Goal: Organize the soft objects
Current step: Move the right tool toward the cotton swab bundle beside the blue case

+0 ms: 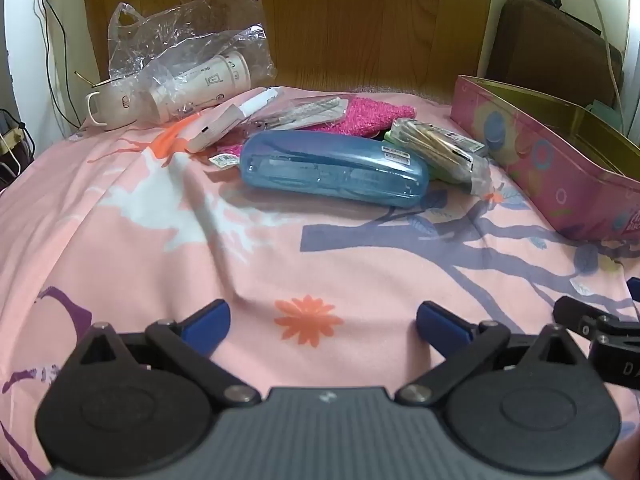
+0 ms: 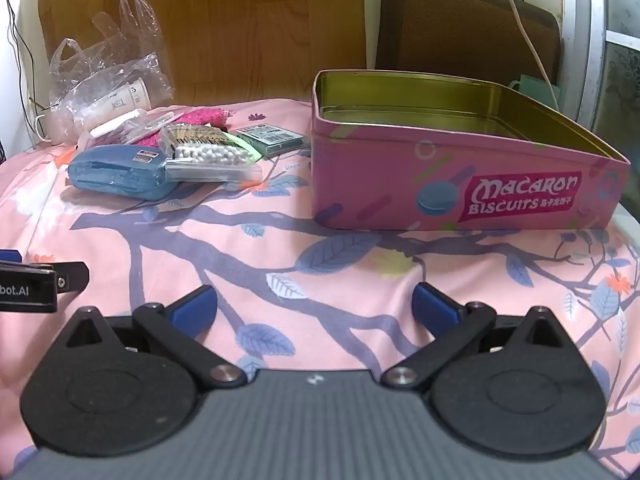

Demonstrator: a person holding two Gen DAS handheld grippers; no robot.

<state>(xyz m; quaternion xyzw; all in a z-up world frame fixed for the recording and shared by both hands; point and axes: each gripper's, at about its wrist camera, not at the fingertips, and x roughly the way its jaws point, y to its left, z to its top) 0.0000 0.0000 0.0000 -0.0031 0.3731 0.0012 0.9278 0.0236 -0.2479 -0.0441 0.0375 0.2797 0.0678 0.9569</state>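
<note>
Both our left hand-held gripper [image 1: 322,326] and right hand-held gripper [image 2: 314,308] hover with fingers apart over the bed sheet [image 1: 160,264]. Ahead of the left lies the pink towel [image 1: 376,114] among clutter; ahead of the right, the open tin [image 2: 460,184] presumably awaits it.

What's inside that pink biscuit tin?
The pink tin stands open with no lid, and its gold floor and far walls look bare. The strip just behind the near wall is hidden, so something flat lying there cannot be ruled out.
</note>
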